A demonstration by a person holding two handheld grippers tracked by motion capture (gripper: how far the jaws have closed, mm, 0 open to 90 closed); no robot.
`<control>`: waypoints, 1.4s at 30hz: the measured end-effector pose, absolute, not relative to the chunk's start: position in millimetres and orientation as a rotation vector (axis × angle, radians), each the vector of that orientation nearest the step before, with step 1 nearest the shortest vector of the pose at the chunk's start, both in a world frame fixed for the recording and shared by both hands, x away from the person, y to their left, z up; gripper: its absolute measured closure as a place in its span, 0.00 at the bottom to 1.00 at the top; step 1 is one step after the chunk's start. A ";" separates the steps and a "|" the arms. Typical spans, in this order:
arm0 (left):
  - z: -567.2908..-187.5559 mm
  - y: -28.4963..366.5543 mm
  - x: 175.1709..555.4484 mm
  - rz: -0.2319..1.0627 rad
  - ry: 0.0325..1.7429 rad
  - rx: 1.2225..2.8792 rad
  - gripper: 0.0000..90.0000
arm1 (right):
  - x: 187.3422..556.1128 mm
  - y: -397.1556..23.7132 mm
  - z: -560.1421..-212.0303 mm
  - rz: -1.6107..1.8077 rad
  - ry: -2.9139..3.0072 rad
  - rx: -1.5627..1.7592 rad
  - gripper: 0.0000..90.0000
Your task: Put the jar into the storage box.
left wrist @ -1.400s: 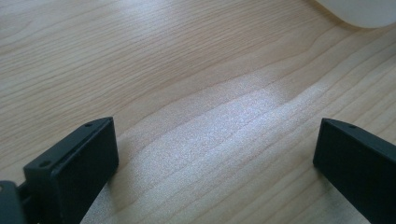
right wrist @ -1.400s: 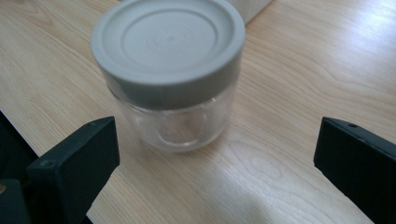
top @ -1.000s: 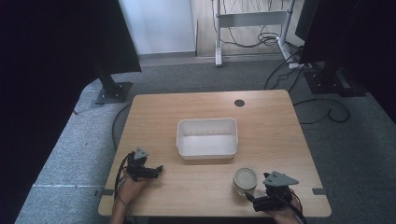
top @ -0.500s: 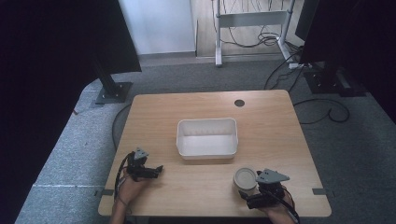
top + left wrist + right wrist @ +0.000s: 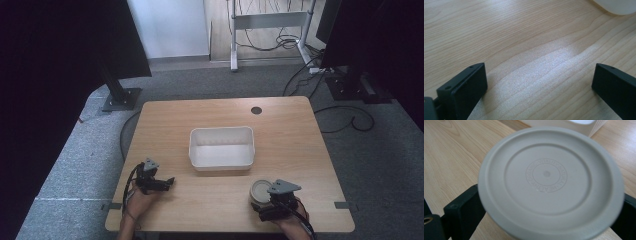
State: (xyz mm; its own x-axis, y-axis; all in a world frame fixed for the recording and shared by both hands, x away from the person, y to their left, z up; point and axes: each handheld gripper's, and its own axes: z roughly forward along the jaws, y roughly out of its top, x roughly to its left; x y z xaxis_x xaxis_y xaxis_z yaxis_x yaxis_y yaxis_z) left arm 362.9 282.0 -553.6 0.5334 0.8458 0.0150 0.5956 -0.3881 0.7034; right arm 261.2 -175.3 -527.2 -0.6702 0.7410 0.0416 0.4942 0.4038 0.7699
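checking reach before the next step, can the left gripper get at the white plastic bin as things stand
Probably yes: the left gripper stands open over bare wooden table, and nothing lies between it and the white rectangular plastic bin.

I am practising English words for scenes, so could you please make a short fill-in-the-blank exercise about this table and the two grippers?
1. The jaws of the left gripper stand wide apart with only bare ____ between them.
2. The round lid sits between the jaws of the ____ gripper.
3. The white tub in the middle of the table holds ____.

Missing words: wood; right; nothing
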 end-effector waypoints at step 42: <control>-553.6 282.1 363.1 0.495 1.160 2.123 0.00 | 263.1 -161.8 -519.0 1.070 2.265 1.158 0.11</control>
State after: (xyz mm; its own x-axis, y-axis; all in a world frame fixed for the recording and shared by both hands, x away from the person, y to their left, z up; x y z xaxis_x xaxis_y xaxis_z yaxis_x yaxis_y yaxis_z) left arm 363.1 282.1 -553.6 0.5351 0.8447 0.0150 0.5949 -0.3893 0.7032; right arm 263.1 -161.8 -519.0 -0.5883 0.8086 0.0081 0.5196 0.3704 0.7699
